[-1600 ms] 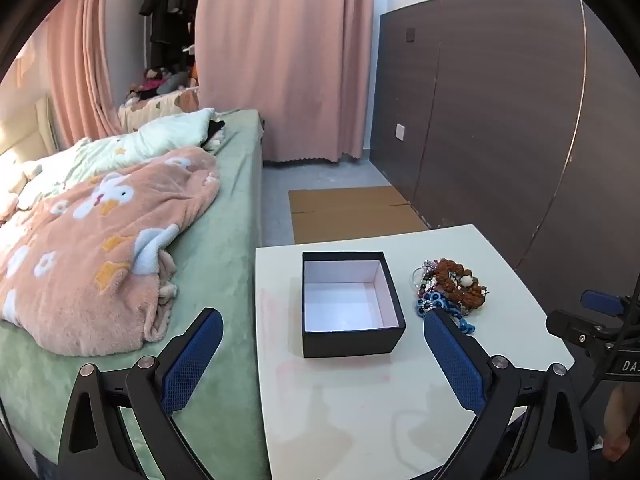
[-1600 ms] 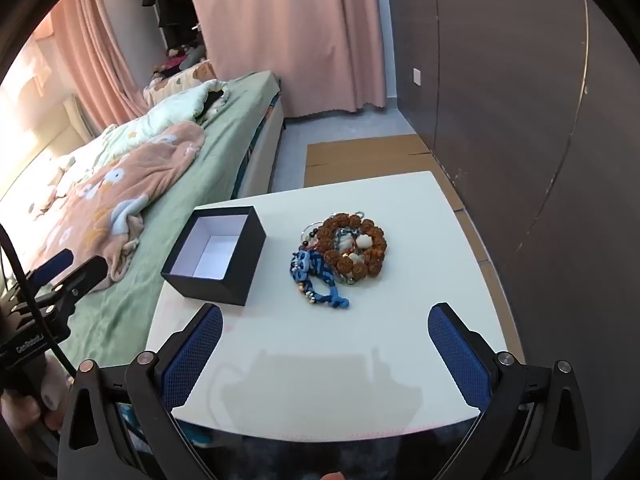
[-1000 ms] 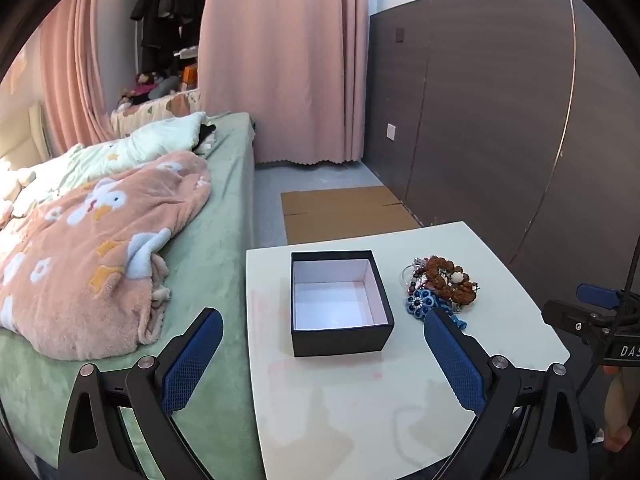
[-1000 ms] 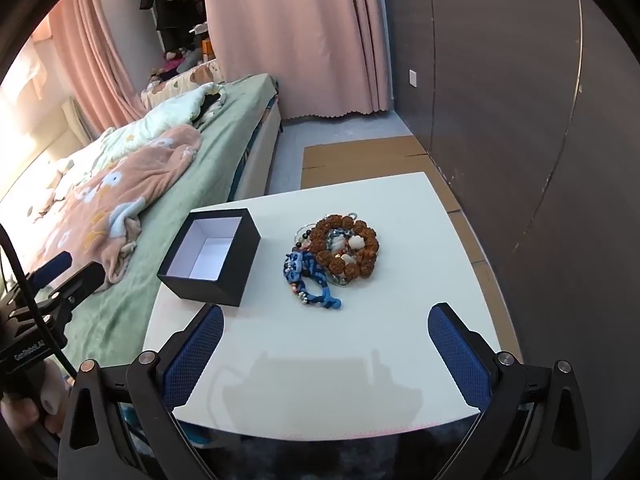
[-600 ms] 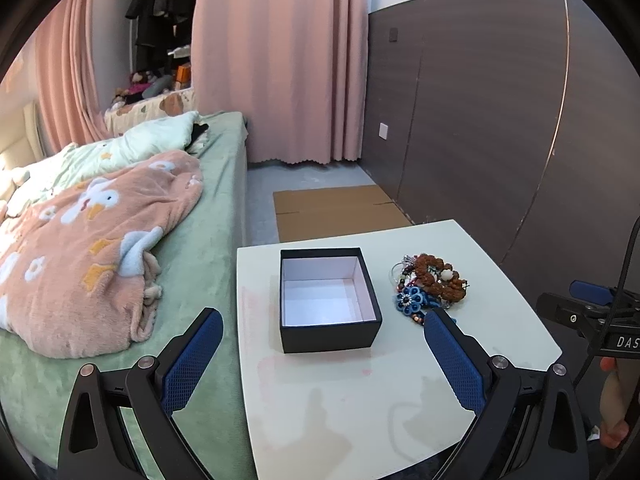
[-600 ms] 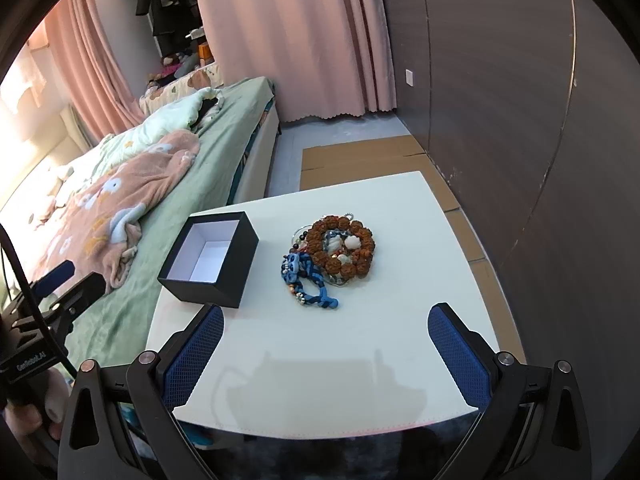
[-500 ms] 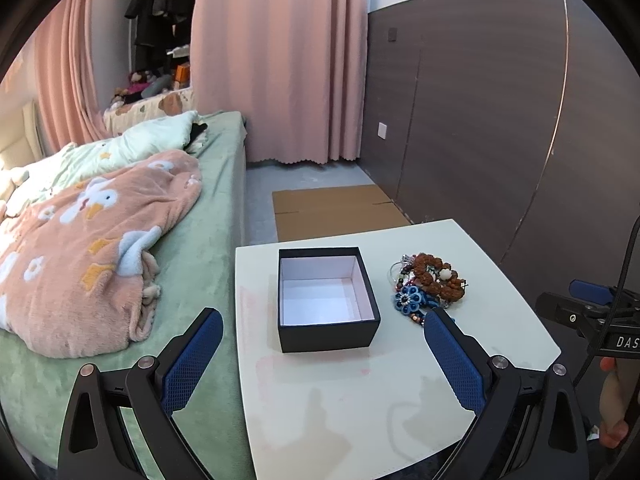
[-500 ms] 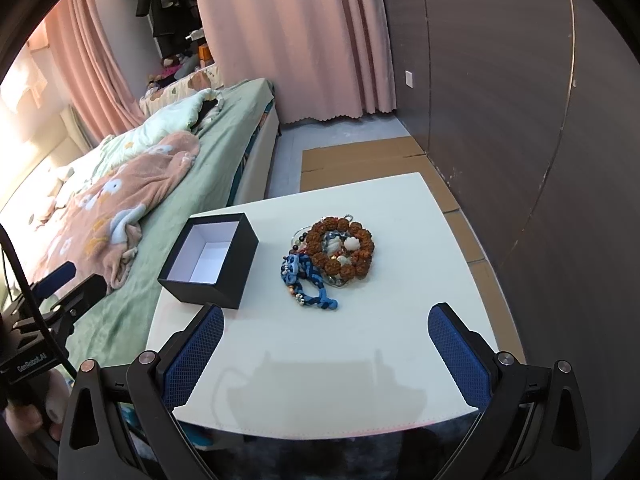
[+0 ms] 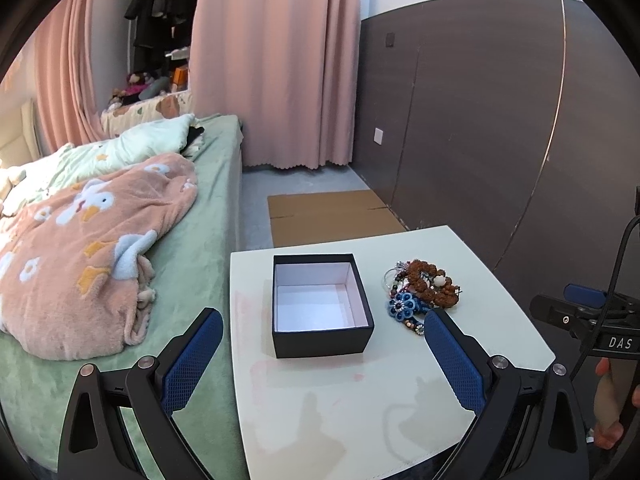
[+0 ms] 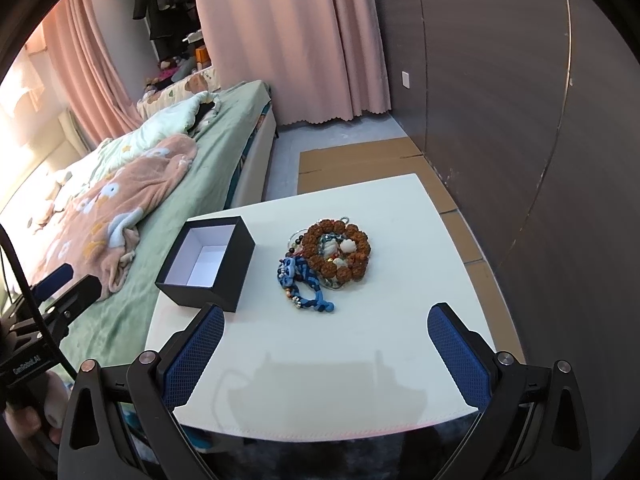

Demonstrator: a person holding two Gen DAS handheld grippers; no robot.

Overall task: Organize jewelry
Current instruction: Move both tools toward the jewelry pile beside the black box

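An open black box with a white inside stands on the white table; it also shows in the right wrist view. Beside it lies a pile of jewelry: a brown bead bracelet and a blue knotted cord bracelet, also seen in the left wrist view as the brown beads and the blue flower knot. My left gripper is open and empty, above the table's near edge. My right gripper is open and empty, short of the pile.
A bed with a green sheet and a pink blanket runs along the table's left side. Flattened cardboard lies on the floor beyond. A dark wall panel stands on the right.
Both views have pulled back and risen slightly from the table; the box and the jewelry have not moved. Both grippers stayed open.
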